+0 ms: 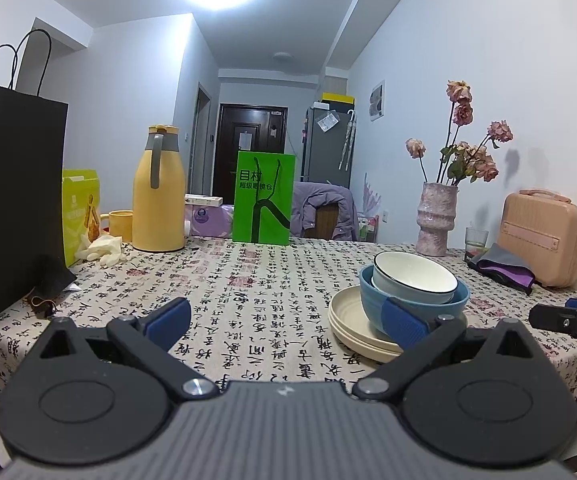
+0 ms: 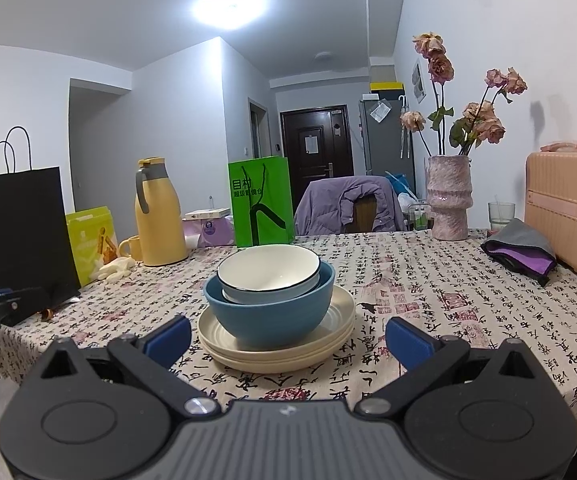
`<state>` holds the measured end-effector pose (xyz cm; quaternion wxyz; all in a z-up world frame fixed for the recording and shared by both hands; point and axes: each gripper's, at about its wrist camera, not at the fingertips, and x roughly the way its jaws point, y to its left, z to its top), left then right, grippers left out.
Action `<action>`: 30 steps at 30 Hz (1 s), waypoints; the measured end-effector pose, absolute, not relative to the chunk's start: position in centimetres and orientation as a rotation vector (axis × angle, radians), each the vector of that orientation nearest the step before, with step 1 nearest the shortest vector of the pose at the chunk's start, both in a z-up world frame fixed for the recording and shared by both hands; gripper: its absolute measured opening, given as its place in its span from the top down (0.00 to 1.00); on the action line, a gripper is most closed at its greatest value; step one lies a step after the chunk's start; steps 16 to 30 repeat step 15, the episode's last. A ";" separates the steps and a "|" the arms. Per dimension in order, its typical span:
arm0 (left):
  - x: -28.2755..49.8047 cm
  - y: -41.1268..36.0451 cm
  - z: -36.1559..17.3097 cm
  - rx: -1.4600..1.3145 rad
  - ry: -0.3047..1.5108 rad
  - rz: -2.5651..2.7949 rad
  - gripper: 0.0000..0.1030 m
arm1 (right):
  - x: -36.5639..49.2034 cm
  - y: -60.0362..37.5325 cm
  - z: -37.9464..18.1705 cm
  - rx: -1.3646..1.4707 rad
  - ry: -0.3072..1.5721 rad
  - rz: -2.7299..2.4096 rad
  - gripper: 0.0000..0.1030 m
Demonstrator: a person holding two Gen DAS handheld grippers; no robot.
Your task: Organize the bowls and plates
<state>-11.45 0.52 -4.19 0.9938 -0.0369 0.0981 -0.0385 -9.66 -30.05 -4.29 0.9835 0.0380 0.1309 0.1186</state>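
Stack and grippers, both wrist views. The white bowl (image 2: 270, 270) is sitting nested inside the blue bowl (image 2: 269, 312), which is resting on the cream plates (image 2: 340, 330) near the front of the table (image 2: 428, 320). You are holding the right gripper (image 2: 288, 338) just short of the stack and centred on it, jaws spread wide and gripping nothing. You are holding the left gripper (image 1: 288, 322) off to the stack's left, jaws likewise wide and empty; its right finger (image 1: 402, 326) is overlapping the blue bowl in view, but whether it is touching cannot be told. The pile is looking already sorted, so the step in hand is probably a check or a pull-back. If you are withdrawing, be drawing both grippers straight back and level, keeping the jaws spread so that no pad is catching a rim. If you are still adjusting, be nudging only the plates' edge, since the white bowl is sitting slightly tilted and may be rocking.
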 end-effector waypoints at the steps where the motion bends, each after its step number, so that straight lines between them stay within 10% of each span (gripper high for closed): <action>1: -11.5 0.5 -4.2 -0.075 0.197 -0.078 0.00 | -9.7 -30.1 -4.3 0.077 0.264 0.240 0.00; 30: -11.3 0.5 -4.4 -0.075 0.216 -0.079 0.00 | -9.4 -30.4 -4.3 0.075 0.275 0.251 0.00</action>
